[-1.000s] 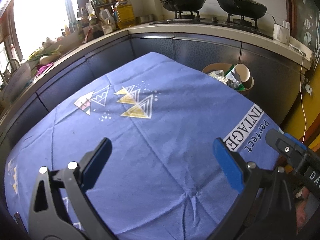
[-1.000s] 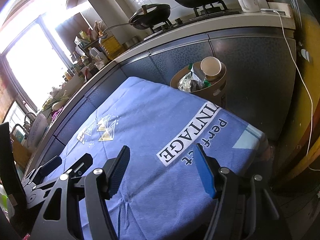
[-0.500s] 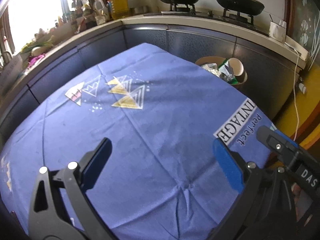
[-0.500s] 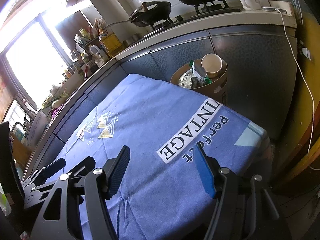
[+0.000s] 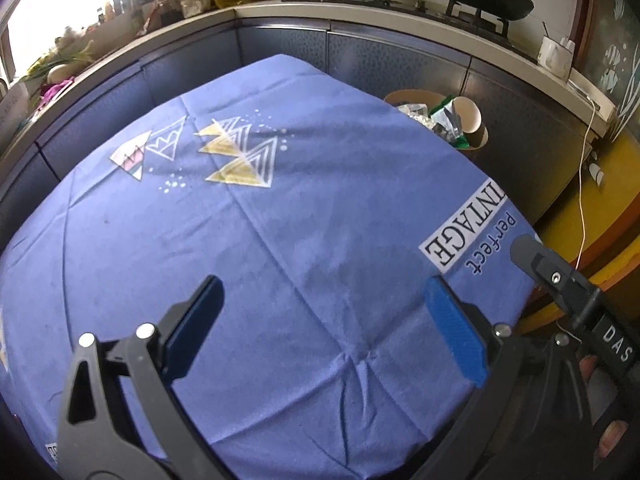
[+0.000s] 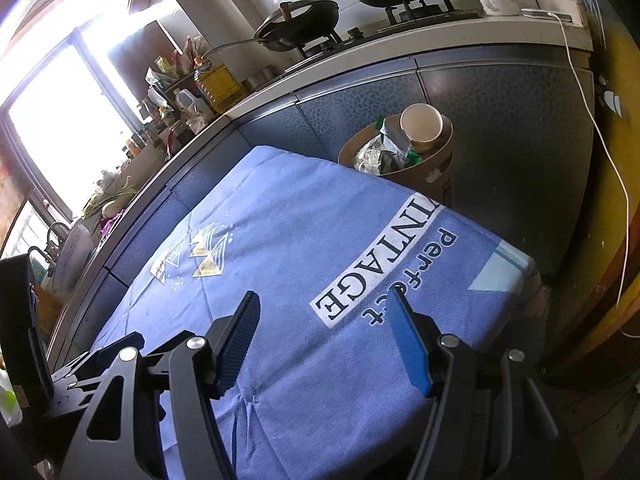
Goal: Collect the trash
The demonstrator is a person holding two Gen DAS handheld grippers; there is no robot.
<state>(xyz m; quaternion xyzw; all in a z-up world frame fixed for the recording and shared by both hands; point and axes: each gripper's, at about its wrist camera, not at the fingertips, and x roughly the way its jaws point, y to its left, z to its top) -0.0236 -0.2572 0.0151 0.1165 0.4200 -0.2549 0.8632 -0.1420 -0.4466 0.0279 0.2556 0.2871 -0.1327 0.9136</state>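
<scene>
Right wrist view: bin (image 6: pixel 416 170) beyond tablecloth (image 6: pixel 304 248), beside cabinets (image 6: pixel 500 112).

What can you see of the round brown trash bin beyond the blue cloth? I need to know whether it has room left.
The round brown trash bin looks like cardboard or thin wood, with a cutout in its side wall. It stands upright beyond the blue tablecloth's far corner, before the dark cabinet fronts. It looks nearly full: crumpled silvery and green wrappers reach its rim, and a white-lined paper cup lies tilted on top, mouth towards the camera. Neither gripper touches it.
</scene>
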